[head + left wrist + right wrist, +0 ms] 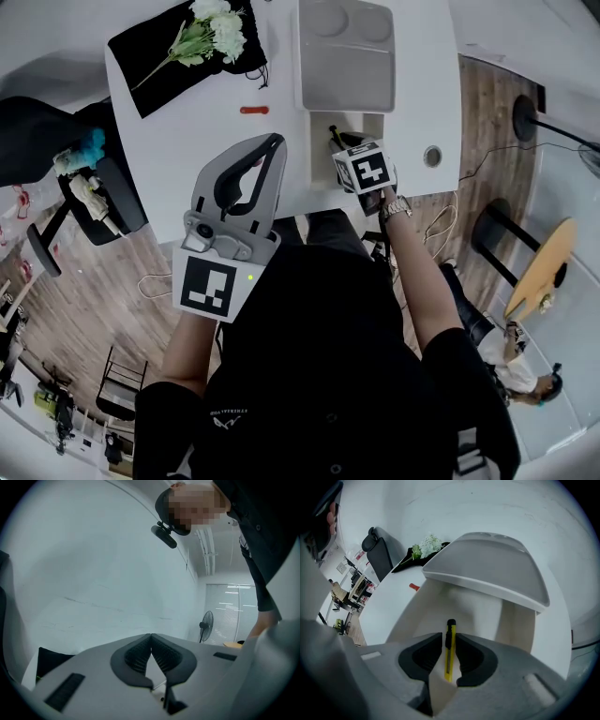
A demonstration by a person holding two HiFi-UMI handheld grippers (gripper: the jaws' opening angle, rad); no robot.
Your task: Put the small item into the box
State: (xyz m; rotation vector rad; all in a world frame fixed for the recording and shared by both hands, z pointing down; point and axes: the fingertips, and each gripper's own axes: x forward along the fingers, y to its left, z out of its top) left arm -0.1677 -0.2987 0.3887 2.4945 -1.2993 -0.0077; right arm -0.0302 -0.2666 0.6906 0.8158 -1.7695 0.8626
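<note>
My right gripper (347, 150) is shut on a slim yellow and black utility knife (449, 649). The knife stands upright between the jaws, its black tip poking out over the open box (464, 603). In the head view the gripper hangs over the box's opening (321, 141), at the table's near edge. The box's lid (345, 58) lies folded back beyond it. My left gripper (274, 143) is held up close to the head camera, off the table, with nothing in it. In its own view the left gripper (151, 635) has its jaws meeting, aimed at a pale wall.
A small red item (253, 110) lies on the white table (187, 131) left of the box. White flowers (212, 30) rest on a black cloth (159, 70) at the far left corner. A round hole (432, 156) sits in the tabletop at right. A black chair (56, 141) stands left of the table.
</note>
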